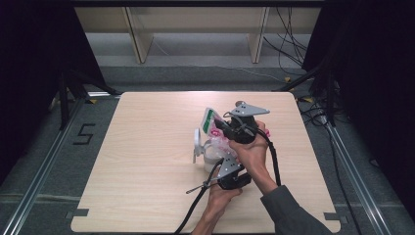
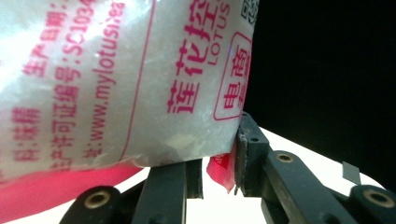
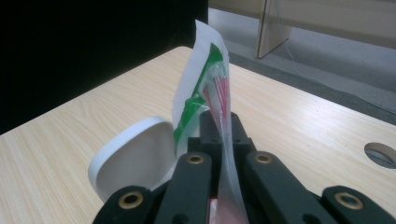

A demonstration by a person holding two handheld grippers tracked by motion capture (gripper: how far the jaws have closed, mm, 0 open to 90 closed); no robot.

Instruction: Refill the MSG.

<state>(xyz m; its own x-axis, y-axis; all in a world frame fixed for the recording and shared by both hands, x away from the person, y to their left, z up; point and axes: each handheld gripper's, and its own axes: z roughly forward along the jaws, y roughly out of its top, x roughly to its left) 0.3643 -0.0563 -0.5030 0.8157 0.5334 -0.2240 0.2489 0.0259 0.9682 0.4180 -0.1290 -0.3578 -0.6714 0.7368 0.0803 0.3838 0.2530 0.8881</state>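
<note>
A clear plastic bag (image 1: 219, 140) of white powder with pink print is held up over the table between both grippers. My right gripper (image 1: 217, 123) is shut on the bag's flat green-and-white top edge (image 3: 205, 79), which stands up out of its jaws (image 3: 219, 122). From below, my left gripper (image 1: 218, 161) is shut on the bag's pink lower corner (image 2: 223, 171). The full bag (image 2: 116, 79) bulges over those jaws. Under the bag stands a white container (image 1: 211, 155) with its flip lid (image 3: 133, 156) open.
The light wooden table (image 1: 147, 161) has bare room to the left and at the back. A round hole (image 3: 380, 154) is cut in the tabletop. Cables trail from both grippers toward the front edge. Black curtains, rails and floor cables surround the table.
</note>
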